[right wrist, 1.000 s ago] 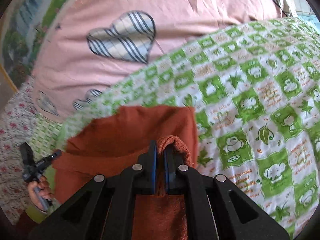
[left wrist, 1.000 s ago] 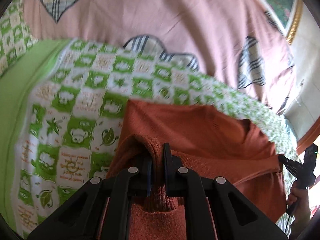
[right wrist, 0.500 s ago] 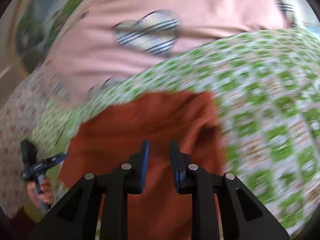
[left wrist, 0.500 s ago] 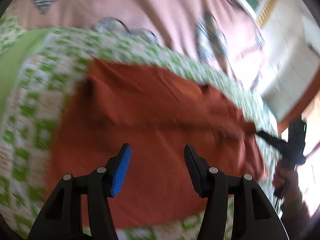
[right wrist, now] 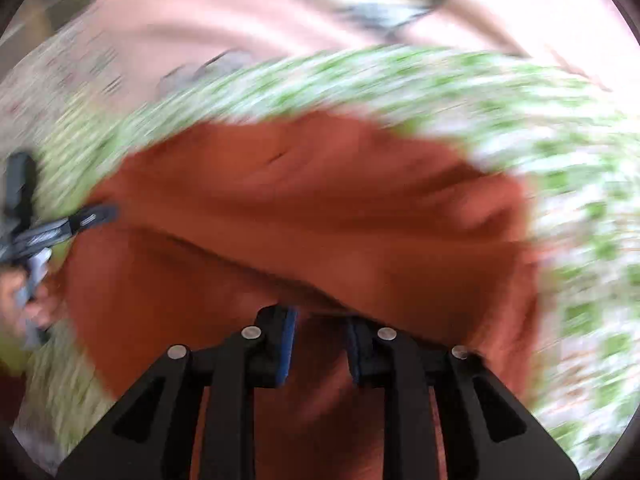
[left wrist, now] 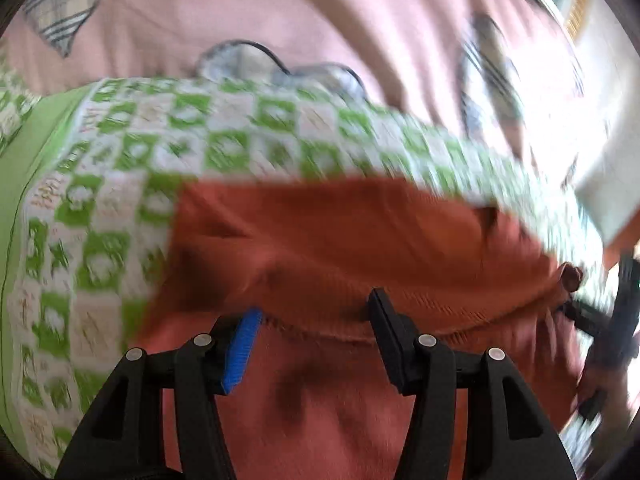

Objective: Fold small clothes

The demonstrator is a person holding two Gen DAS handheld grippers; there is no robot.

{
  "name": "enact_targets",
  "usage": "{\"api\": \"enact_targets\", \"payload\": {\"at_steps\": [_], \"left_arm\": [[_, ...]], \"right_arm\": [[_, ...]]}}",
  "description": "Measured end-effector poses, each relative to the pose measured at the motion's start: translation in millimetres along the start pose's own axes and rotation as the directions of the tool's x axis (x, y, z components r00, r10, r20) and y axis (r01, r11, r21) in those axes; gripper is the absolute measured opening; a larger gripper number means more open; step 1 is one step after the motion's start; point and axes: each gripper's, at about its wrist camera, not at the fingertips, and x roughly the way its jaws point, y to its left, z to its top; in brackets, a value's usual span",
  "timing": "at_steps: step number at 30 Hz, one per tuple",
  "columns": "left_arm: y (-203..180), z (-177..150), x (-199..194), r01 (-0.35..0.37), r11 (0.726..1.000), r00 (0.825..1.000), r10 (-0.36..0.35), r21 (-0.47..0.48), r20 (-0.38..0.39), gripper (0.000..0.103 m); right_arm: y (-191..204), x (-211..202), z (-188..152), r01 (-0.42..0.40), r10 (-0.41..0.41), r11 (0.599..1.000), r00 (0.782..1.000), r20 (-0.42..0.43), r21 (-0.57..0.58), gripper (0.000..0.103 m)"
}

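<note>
Left gripper (left wrist: 314, 320) jaws apart, nothing pinched; right gripper (right wrist: 318, 338) narrowly parted, released. Rust-orange knitted garment (left wrist: 360, 240) lies folded on green-and-white checked blanket (left wrist: 120, 200), 12 o'clock of both.

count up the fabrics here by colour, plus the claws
Rust-orange knit garment: 1
Green-and-white checked blanket: 1
Pink bedcover with plaid hearts: 1
Claws: 2, the left claw and the right claw, both open over the garment
Total: 5
</note>
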Motion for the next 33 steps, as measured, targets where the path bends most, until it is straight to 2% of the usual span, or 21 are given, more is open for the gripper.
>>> {"api": "enact_targets", "payload": {"at_steps": [3,6,8,11,18,21,26,33], "left_arm": [[17,18,-17,0.011,0.996,0.997,-0.005,-0.088,0.073,0.058],[26,14,-40,0.02,0.992,0.992,-0.004,-0.128,0.126,0.061],[30,3,-51,0.043,0.987,0.991,-0.023,-0.152,0.131,0.062],[29,-25,-63,0.053,0.985,0.992,-0.033,-0.165,0.121,0.062],[18,-108,-92,0.101,0.972,0.992,-0.083,-0.213,0.095,0.062],[11,-139,-106,0.114,0.968,0.991,-0.093,-0.226,0.099,0.063],[12,-176,-121,0.154,0.941,0.987,-0.132,-0.3,0.091,0.064],[14,-206,-127,0.14,0.933,0.99,-0.128,-0.331,0.056,0.064]], "right_arm": [[-27,-17,9,-0.013,0.005,0.992,0.998,0.066,0.127,0.024],[-32,-30,1,-0.022,0.01,0.989,0.996,0.084,0.146,0.024],[-28,-39,-11,-0.045,0.034,0.988,0.996,0.077,0.15,0.028],[-19,-49,-34,-0.084,0.074,0.985,0.995,0.069,0.153,0.036],[15,-73,-75,-0.124,0.117,0.983,0.991,0.06,0.134,0.038],[27,-83,-92,-0.129,0.121,0.983,0.99,0.068,0.128,0.045],[39,-92,-120,-0.154,0.146,0.977,0.987,0.061,0.15,0.047],[49,-99,-143,-0.185,0.179,0.966,0.983,0.048,0.179,0.047]]}}
